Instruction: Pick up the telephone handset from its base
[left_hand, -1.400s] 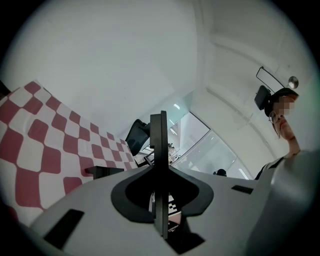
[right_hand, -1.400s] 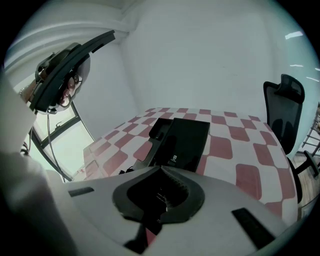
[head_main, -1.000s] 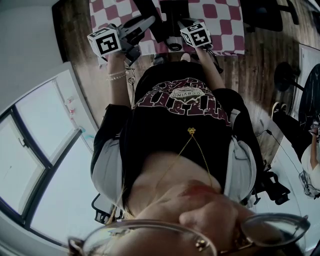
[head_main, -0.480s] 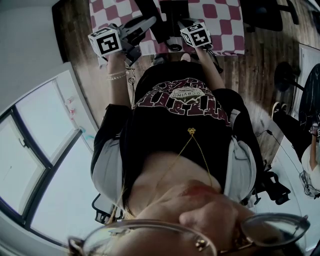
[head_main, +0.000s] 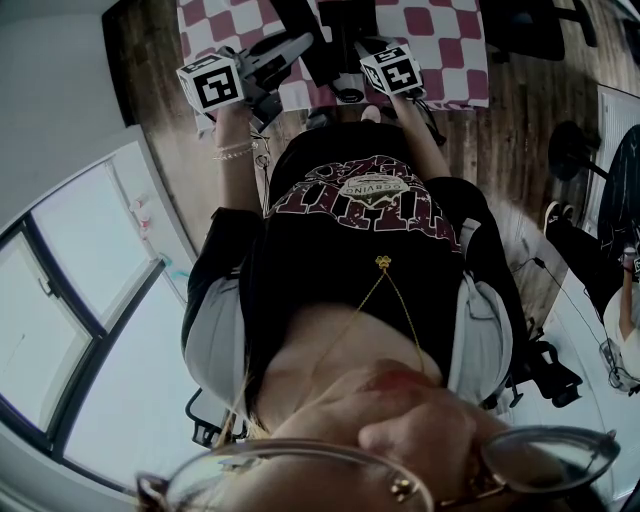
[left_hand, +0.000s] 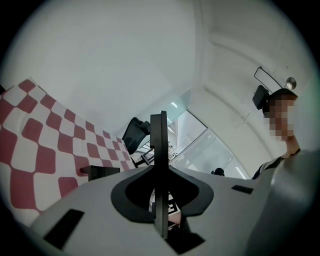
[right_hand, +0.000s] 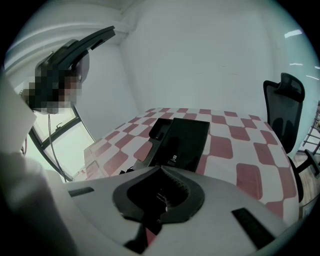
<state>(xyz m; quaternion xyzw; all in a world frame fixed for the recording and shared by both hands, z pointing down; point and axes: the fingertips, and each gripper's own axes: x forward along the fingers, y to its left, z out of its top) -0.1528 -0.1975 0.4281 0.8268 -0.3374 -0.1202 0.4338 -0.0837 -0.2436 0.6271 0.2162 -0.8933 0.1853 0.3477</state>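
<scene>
The black telephone (right_hand: 181, 142) lies on the red-and-white checked table (right_hand: 240, 145), just beyond my right gripper (right_hand: 161, 197). Its handset (right_hand: 159, 131) seems to lie along the phone's left side, dark against dark. My right gripper points down at the phone from short of it, and its jaws do not show past the grey housing. My left gripper (left_hand: 160, 150) is held level off the table's left side, its jaws one thin black blade with no gap and nothing in them. In the head view both marker cubes, left (head_main: 212, 82) and right (head_main: 393, 68), sit at the table's near edge.
A black office chair (right_hand: 283, 107) stands at the table's far right. Large windows (head_main: 70, 300) run along the left. The floor (head_main: 520, 120) is wood, and a chair base (head_main: 545, 375) sits behind me. A thin cable (right_hand: 116, 172) lies at the table's near edge.
</scene>
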